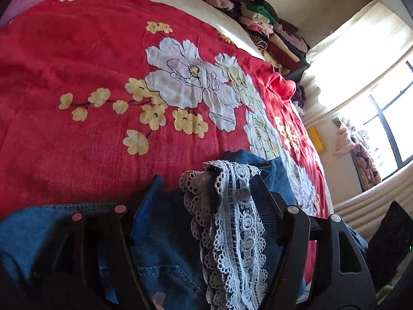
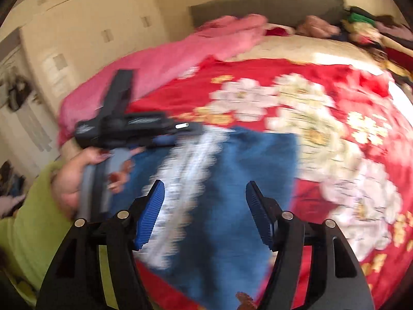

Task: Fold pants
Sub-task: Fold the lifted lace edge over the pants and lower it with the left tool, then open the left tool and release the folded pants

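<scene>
The blue denim pants lie folded on the bed, with a pale lace trim running along them. My left gripper stands open, and denim and lace are bunched loosely between its fingers. In the right wrist view the pants show as a blue rectangle with the blurred lace strip across it. My right gripper hovers just above them, jaws wide open, with nothing pinched. The left gripper rests at the pants' far left edge, held by a hand in a green sleeve.
A red floral bedspread covers the bed, with a pink blanket along one side. A pile of folded clothes sits at the far corner by the grey headboard. A bright window and a cream wardrobe flank the bed.
</scene>
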Motion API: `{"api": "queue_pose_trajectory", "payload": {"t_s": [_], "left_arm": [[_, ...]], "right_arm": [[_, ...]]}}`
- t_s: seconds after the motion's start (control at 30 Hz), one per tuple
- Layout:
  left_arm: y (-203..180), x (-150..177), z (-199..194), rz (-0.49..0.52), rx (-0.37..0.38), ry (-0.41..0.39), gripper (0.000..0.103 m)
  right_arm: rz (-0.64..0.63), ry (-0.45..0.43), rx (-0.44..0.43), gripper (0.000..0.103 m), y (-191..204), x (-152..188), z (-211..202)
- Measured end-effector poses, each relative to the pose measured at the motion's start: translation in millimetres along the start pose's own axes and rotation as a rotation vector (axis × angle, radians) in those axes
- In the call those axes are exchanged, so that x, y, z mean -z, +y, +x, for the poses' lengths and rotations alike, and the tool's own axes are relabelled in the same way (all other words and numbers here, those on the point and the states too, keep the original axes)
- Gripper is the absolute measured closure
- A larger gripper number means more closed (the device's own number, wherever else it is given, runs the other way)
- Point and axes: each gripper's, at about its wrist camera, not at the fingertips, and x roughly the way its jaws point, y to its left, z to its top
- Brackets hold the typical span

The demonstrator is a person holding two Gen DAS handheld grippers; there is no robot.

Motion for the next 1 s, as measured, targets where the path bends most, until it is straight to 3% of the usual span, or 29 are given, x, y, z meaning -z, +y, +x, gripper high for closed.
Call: {"api": "queue_pose_trajectory", "payload": {"t_s": [0.03, 0.07, 0.1, 0.17, 0.27, 0.37, 0.43, 0.67, 0.73, 0.8, 0.93, 1.0], "left_arm": [[-2.7, 0.9, 2.0, 0.013, -0.021, -0.002, 0.046], [-8.0, 2.3, 5.4, 0.037, -0.041, -0.002, 0.072], [-11.0, 3.4, 8.2, 0.056, -0.067, -0.001, 0.087], [-21.8, 6.8, 8.1, 0.111, -0.118, -0.026, 0.087], [-29.1, 5.6, -0.4, 0.158, -0.117, -0.057, 0.087], [-16.5, 3.9, 7.4, 0.117, -0.131, -0.028, 0.081], [-10.7, 5.2, 11.5, 0.098, -0.158, -0.019, 0.075], [-22.9, 19.4, -28.7, 0.113, -0.158, -0.077, 0.055], [-25.8, 30.4, -43.8, 0.113, -0.164, -0.087, 0.052], [-28.2, 41.8, -58.0, 0.114, -0.150, -0.093, 0.046], [-35.3, 72.7, -81.7, 0.131, -0.172, -0.083, 0.046], [-42.9, 90.0, -87.2, 0.153, -0.181, -0.074, 0.051]], "right_arm": [[0.025, 0.009, 0.003, 0.039, -10.9, -3.6, 5.7], [0.037, 0.020, 0.026, 0.039, -20.5, -6.6, 13.4], [0.032, 0.028, 0.050, 0.039, -25.5, -9.1, 20.2], [0.023, 0.044, 0.087, 0.039, -32.0, -11.9, 35.0], [0.025, 0.071, 0.131, 0.039, -43.6, -8.6, 44.8], [-0.013, 0.091, 0.248, 0.041, -50.2, -3.7, 55.8], [-0.029, 0.090, 0.259, 0.041, -52.3, 1.0, 55.5], [-0.029, 0.019, 0.163, 0.039, -46.8, 8.4, 5.8], [-0.061, 0.001, 0.158, 0.028, -38.0, 9.9, -9.4], [-0.085, -0.007, 0.151, 0.026, -32.0, 15.9, -22.1], [-0.111, -0.003, 0.121, 0.026, -22.3, 31.8, -39.4], [-0.129, -0.002, 0.105, 0.026, -16.2, 40.4, -45.8]]}}
